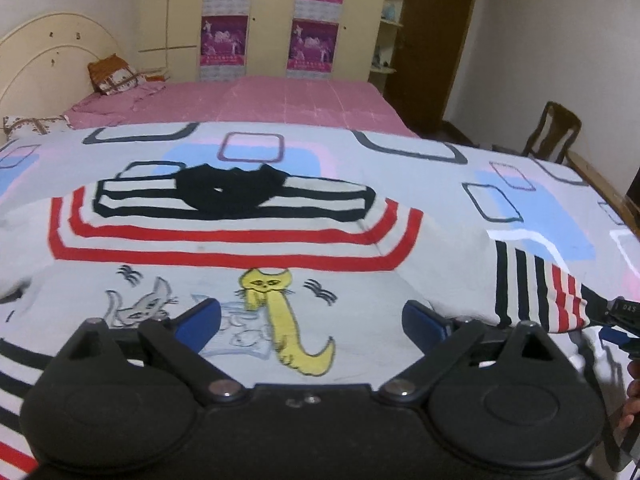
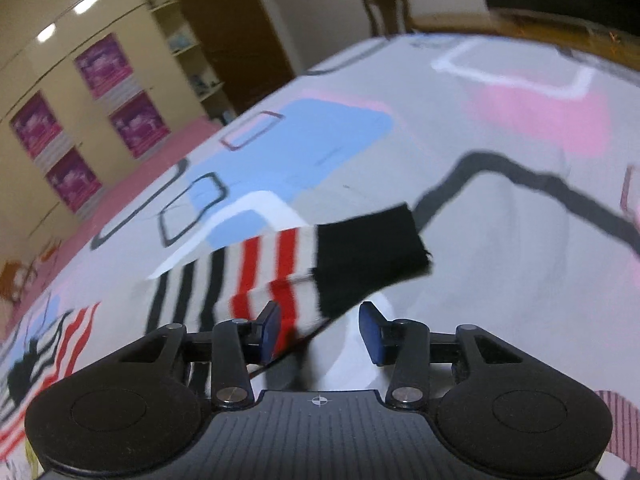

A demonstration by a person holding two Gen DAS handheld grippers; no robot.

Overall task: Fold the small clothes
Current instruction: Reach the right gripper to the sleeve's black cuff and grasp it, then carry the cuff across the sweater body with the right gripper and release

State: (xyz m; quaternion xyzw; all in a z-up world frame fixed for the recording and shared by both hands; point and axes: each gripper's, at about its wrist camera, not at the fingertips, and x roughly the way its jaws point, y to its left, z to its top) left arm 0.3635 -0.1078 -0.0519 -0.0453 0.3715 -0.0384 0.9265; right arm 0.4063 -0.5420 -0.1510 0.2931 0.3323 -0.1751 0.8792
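Observation:
A small white sweater point(image 1: 224, 240) with red and black stripes, a black collar point(image 1: 228, 192) and a yellow cat print point(image 1: 276, 300) lies flat on the bed. My left gripper point(image 1: 312, 312) hovers open over the cat print, nothing between its fingers. The sweater's right sleeve point(image 1: 536, 288) ends in a black cuff point(image 2: 368, 252). My right gripper point(image 2: 320, 324) stands half open around that sleeve point(image 2: 280, 264). The left pad point(image 2: 272, 328) touches the striped part; a gap shows at the other pad. In the left wrist view the right gripper point(image 1: 620, 316) sits at the sleeve's end.
The sweater lies on a white sheet with blue, pink and outlined squares point(image 1: 400, 152). Behind it are a pink sheet point(image 1: 280, 100), a pillow point(image 1: 112, 76) and a wardrobe point(image 1: 272, 20). A wooden chair point(image 1: 556, 128) stands beyond the bed's right edge point(image 2: 520, 24).

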